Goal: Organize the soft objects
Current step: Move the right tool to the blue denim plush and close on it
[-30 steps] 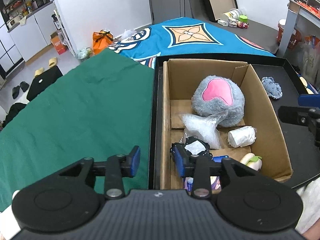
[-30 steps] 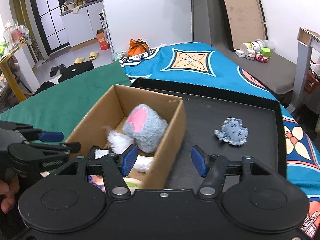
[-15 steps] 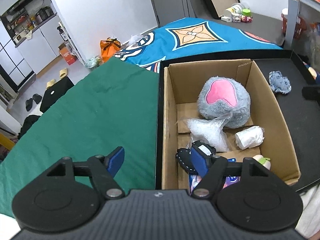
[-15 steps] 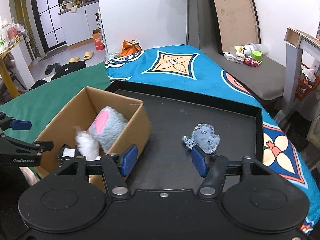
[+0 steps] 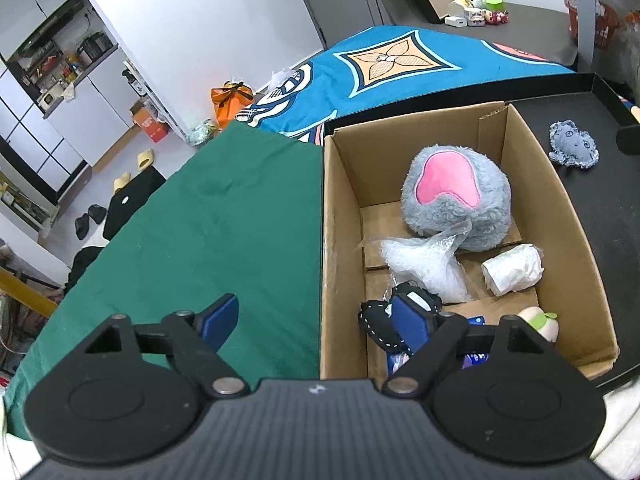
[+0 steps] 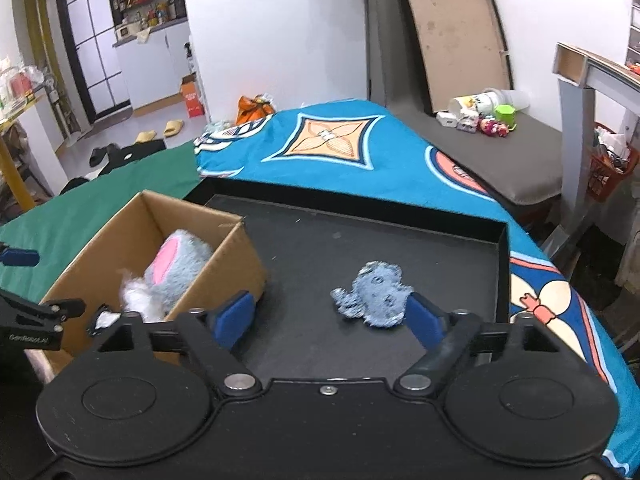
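A cardboard box [image 5: 344,240] holds a grey plush with a pink patch [image 5: 456,196], a clear plastic bag [image 5: 424,264], a white roll [image 5: 512,268] and a black stitched pouch [image 5: 376,324]. My left gripper [image 5: 316,320] straddles the box's left wall. Its jaws are opening and grip nothing, with the pouch lying against the right finger. A small blue-grey plush [image 6: 372,294] lies flat on the black tray [image 6: 400,232] to the right of the box [image 6: 224,276]. My right gripper [image 6: 330,316] hovers just short of it, jaws opening, nothing pressed between them.
The tray sits on a bed with a green cloth [image 5: 200,220] to the left and a blue patterned cover [image 6: 328,148] behind. The tray's raised rim [image 6: 502,248] runs along the right. A grey bench with small toys [image 6: 488,120] stands at the far right.
The left jaws have spread wide beside the black pouch in the box. The right gripper has swung right from the box toward the small blue-grey plush, and its jaws have widened.
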Tool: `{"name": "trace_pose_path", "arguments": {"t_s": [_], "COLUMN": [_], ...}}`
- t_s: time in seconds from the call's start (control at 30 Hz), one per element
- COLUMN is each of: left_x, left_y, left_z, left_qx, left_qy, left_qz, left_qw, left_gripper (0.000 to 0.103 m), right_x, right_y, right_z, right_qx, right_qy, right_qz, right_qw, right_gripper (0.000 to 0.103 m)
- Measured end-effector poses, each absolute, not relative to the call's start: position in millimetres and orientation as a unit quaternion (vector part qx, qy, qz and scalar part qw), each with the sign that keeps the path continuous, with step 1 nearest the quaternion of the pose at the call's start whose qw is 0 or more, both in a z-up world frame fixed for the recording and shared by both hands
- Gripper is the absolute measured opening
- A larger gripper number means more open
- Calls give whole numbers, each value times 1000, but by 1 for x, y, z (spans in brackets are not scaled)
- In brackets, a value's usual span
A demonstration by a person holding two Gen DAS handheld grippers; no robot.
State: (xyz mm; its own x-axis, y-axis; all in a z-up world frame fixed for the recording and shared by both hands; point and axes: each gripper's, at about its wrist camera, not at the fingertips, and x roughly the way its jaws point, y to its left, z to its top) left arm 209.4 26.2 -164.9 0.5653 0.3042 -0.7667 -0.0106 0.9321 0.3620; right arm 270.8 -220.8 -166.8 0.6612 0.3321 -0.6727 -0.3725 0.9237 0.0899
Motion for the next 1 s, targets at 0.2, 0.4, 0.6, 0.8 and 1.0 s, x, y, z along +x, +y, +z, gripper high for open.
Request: {"name": "trace_pose_path", "arguments": {"t_s": [0.2, 0.4, 0.6, 0.8, 1.0], "left_x": [213, 218, 221, 230, 233], "left_y": [17, 7, -2, -1, -10], "left_z": [-168, -170, -174, -179, -187], "left_qx": [190, 215, 239, 240, 275], "left_qy": [457, 452, 448, 463, 465], "left_qz": [107, 122, 134, 151, 157], "left_qw": [862, 857, 851, 840, 826], "left_gripper": [83, 84, 84, 84, 84], "right_x": [287, 305, 322, 333, 339], "right_y": [-235, -241, -247, -259, -260], "right_z": [-181, -196, -215, -237, -249], "right_qx": [7, 31, 47, 70, 71], "right_qy": [364, 366, 368, 375, 373], "right_qz": [189, 191, 193, 194, 196], "right_qw": [912, 911, 908, 904, 904], "right_gripper": [95, 94, 89, 86, 80]}}
